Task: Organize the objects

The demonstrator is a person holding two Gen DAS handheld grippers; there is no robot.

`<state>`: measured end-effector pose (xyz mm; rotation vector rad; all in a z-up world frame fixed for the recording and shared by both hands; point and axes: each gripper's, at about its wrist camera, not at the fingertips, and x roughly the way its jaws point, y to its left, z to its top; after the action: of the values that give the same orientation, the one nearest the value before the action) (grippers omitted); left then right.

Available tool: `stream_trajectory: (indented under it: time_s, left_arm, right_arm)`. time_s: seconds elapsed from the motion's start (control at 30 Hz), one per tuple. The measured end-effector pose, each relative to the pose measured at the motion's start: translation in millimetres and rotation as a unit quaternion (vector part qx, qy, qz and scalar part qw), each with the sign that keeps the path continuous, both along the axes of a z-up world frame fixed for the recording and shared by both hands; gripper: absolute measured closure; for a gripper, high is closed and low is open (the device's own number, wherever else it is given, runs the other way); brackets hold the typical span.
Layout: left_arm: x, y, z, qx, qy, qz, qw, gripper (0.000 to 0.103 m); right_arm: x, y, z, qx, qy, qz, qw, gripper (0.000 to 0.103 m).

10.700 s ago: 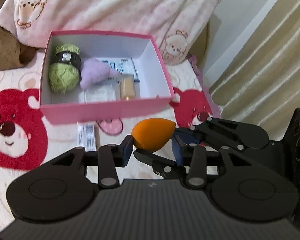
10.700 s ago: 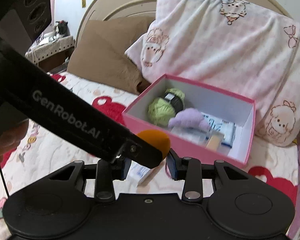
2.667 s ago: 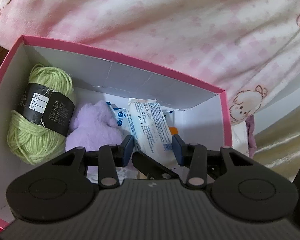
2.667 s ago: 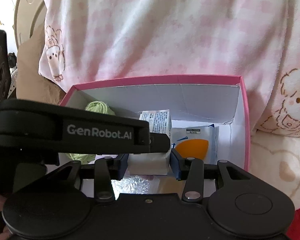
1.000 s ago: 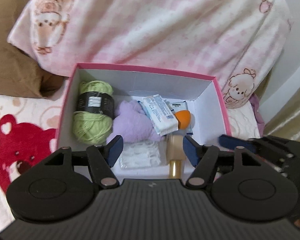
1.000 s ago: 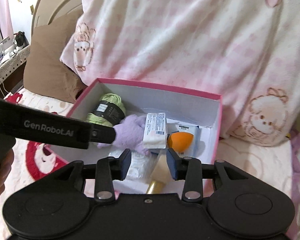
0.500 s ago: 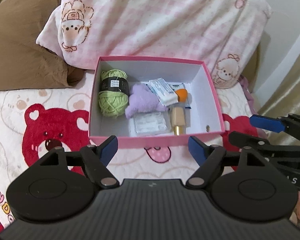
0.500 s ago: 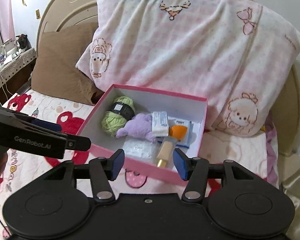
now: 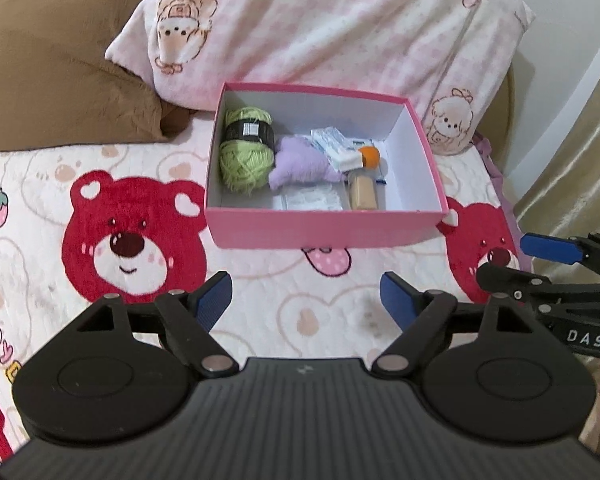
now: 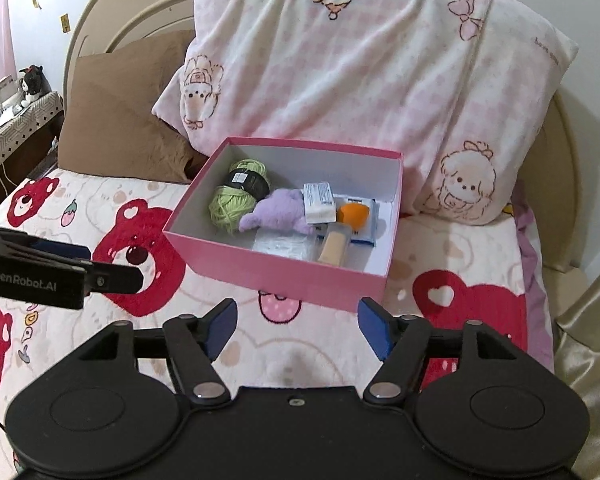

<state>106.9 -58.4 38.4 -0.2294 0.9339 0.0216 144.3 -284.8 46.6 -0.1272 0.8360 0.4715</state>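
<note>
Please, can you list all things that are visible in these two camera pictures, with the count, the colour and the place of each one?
box: 1, pink outside, white inside, on the blanket before the pillows
yarn ball: 1, light green with black label, left end of the box
plush toy: 1, lilac, middle of the box
white packet: 1, white with print, leaning on the plush toy
sponge: 1, orange, right of the white packet
bottle: 1, beige, near the front wall
clear packet: 1, transparent, box floor
blanket: 1, cream with red bears, under the box
pillows: 2, pink-white and brown, behind the box
left gripper: 1, black with blue pads, open, empty
right gripper: 1, same colours, open, empty
</note>
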Motion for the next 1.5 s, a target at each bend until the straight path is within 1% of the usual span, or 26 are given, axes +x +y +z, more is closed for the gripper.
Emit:
stream_trajectory:
  time_s: [0.13, 0.23, 0.3, 0.37, 0.6, 0.77, 0.83, 0.87, 0.97, 1.17, 1.37, 1.5]
  left_arm:
    - [-13, -3, -7, 0.006, 0.0, 0.002, 1.0, 0.019]
    - [-17, -2, -11, 0.007, 0.006, 0.008, 0.9999, 0.019]
    - [-17, 0, -13, 0.007, 0.008, 0.013, 0.9999, 0.019]
    - [-16, 1, -14, 0.009, 0.009, 0.019, 0.9997, 0.019]
    - [-13, 2, -19, 0.003, 0.012, 0.028, 0.9995, 0.016]
    - [-14, 4, -23, 0.008, 0.02, 0.033, 0.9992, 0.009]
    - [-15, 6, -25, 0.01, 0.021, 0.04, 0.9989, 0.006]
    - [-15, 7, -26, 0.013, 0.021, 0.042, 0.9988, 0.003]
    - [-15, 7, -28, 0.023, 0.023, 0.036, 0.9988, 0.0]
    - [-12, 8, -32, 0.034, 0.042, 0.038, 0.9978, 0.0]
    - [-8, 16, -39, 0.011, 0.069, 0.051, 0.9963, 0.0]
    - [-7, 16, -40, 0.026, 0.077, 0.052, 0.9953, 0.0]
  right_arm:
    - [-7, 0, -2, -0.002, -0.001, -0.005, 1.0, 0.028]
    - [-9, 0, -6, -0.009, -0.002, -0.01, 1.0, 0.028]
    - [-9, -1, -9, -0.007, 0.004, -0.013, 1.0, 0.027]
    - [-9, -1, -13, -0.003, 0.01, -0.014, 1.0, 0.024]
    - [-10, -5, -20, 0.006, 0.019, -0.028, 0.999, 0.021]
    - [-8, -10, -23, 0.006, 0.024, -0.045, 0.999, 0.015]
    - [-7, -10, -26, -0.004, 0.028, -0.055, 0.998, 0.011]
    - [-7, -10, -27, -0.011, 0.03, -0.06, 0.998, 0.011]
    - [-3, -11, -28, -0.016, 0.037, -0.074, 0.996, 0.011]
    - [-3, -14, -28, -0.01, 0.044, -0.081, 0.996, 0.011]
    - [-4, -15, -28, -0.015, 0.049, -0.089, 0.995, 0.01]
    - [-4, -15, -30, -0.032, 0.049, -0.092, 0.994, 0.01]
